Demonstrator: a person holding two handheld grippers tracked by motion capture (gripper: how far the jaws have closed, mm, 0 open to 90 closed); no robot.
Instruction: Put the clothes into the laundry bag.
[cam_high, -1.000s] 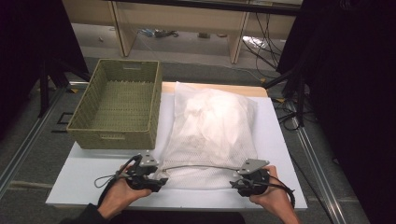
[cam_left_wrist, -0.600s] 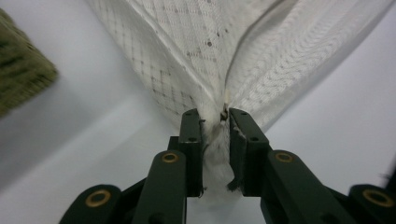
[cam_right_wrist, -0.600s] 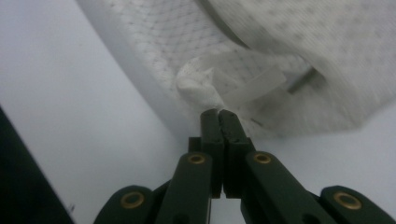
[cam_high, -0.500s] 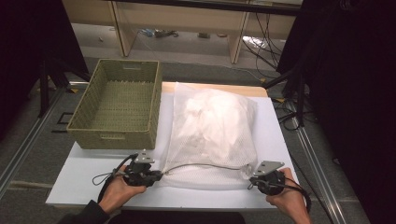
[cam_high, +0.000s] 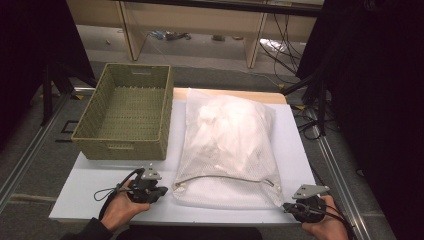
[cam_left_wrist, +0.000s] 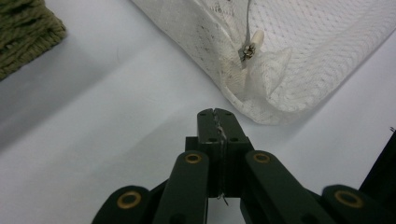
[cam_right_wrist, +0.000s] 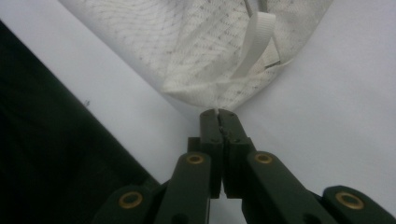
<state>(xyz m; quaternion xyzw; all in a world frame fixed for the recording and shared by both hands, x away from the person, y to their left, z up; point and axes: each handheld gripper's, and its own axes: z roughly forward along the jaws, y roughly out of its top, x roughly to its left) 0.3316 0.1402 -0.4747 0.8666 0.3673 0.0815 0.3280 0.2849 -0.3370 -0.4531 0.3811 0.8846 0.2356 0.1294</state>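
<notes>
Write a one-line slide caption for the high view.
Two shut grippers, left and right, flank a white mesh bag beside a green basket.

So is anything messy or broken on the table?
Nothing looks spilled or broken. The white mesh laundry bag lies flat on the white table, stuffed with white cloth, zip closed. The woven green basket sits upright beside it. Both grippers, left and right, are shut at the bag's near corners.

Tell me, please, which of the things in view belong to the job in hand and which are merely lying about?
Part of the job:
- white mesh laundry bag, stuffed, lying on the table
- left hand-held gripper, shut, just short of the bag's near corner
- right hand-held gripper, shut at the bag's other near corner

Lying about:
- woven green basket, empty, left of the bag
- cables on the floor beyond
</notes>
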